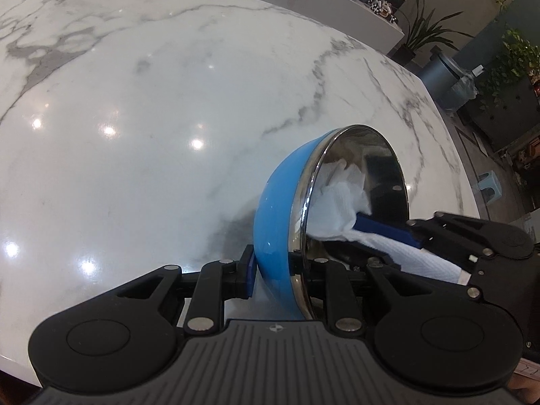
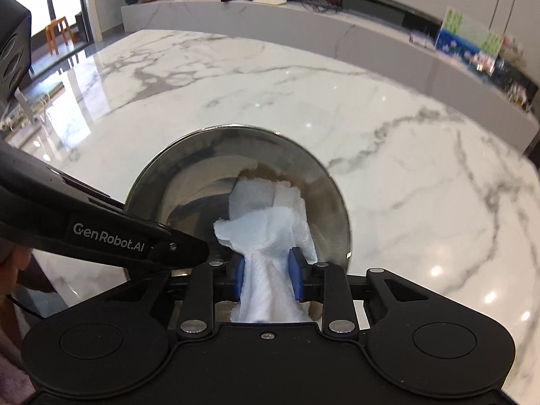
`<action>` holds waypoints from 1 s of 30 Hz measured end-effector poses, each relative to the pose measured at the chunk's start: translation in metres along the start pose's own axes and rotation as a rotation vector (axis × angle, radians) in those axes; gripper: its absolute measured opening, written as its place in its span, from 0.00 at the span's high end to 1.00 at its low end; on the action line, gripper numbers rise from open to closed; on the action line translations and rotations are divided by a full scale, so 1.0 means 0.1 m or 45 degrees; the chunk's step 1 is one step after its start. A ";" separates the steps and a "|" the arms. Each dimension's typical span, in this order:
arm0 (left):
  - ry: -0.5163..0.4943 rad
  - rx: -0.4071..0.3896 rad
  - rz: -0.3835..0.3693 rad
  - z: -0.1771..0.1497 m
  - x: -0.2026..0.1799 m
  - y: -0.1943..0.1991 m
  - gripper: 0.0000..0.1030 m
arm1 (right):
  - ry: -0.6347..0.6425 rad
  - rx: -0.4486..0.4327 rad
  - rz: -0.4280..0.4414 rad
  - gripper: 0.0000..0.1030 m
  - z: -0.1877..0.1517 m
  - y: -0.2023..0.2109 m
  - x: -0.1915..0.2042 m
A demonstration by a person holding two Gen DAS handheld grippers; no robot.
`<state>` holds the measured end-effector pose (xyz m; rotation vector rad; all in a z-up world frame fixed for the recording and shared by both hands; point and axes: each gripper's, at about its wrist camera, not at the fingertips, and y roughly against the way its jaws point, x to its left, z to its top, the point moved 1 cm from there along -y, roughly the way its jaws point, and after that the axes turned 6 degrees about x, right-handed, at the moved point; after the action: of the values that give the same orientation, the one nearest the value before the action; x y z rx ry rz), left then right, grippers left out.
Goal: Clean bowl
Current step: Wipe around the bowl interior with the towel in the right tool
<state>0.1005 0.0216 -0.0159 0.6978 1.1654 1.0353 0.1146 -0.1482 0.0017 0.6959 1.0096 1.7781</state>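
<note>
- Landmark: bowl (image 1: pixel 283 202), blue outside, steel inside. It's tipped up on edge over the marble table (image 1: pixel 135 101), mouth turned toward the right gripper.
- Left gripper (image 1: pixel 275 266) is clamped narrow on the bowl's near rim, one pad on the blue wall, the other inside. It props the bowl at that tilt.
- Right gripper (image 2: pixel 266 278) has a wad of white paper towel (image 2: pixel 270 229) between its blue pads; the pads touch the wad's sides, so I read it as held. The grip looks light and the wad is bunched, not squeezed flat.
- Bowl contents: only the towel. Its front end is pushed into the steel interior, against the lower and back wall. No food or liquid that I can make out.
- There's a brownish patch just above the towel tip, on the far inner wall. Could be residue or a reflection, can't tell.
- Progress, my read: mid-wipe. The towel is in contact with the inside, so cleaning is underway, not finished.
- Left to do, judging by this: sweep the remaining inner wall and rim, pull the towel out, set the bowl back down flat.
- Risk: a loose hold on the towel could let it slip during the wipe.
</note>
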 end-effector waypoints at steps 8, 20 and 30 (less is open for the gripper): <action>0.001 0.001 0.004 -0.01 -0.02 -0.01 0.81 | -0.075 0.005 0.180 0.79 -0.04 -0.01 -0.07; -0.003 0.001 0.021 0.00 -0.01 -0.01 0.81 | -0.082 0.011 0.051 0.86 -0.09 0.04 -0.02; 0.001 0.001 0.033 -0.01 0.00 0.00 0.81 | -0.079 -0.019 -0.020 0.89 -0.08 0.07 -0.03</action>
<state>0.0994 0.0221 -0.0160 0.7150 1.1603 1.0571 0.1063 -0.1555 0.0042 0.7274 0.9566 1.7384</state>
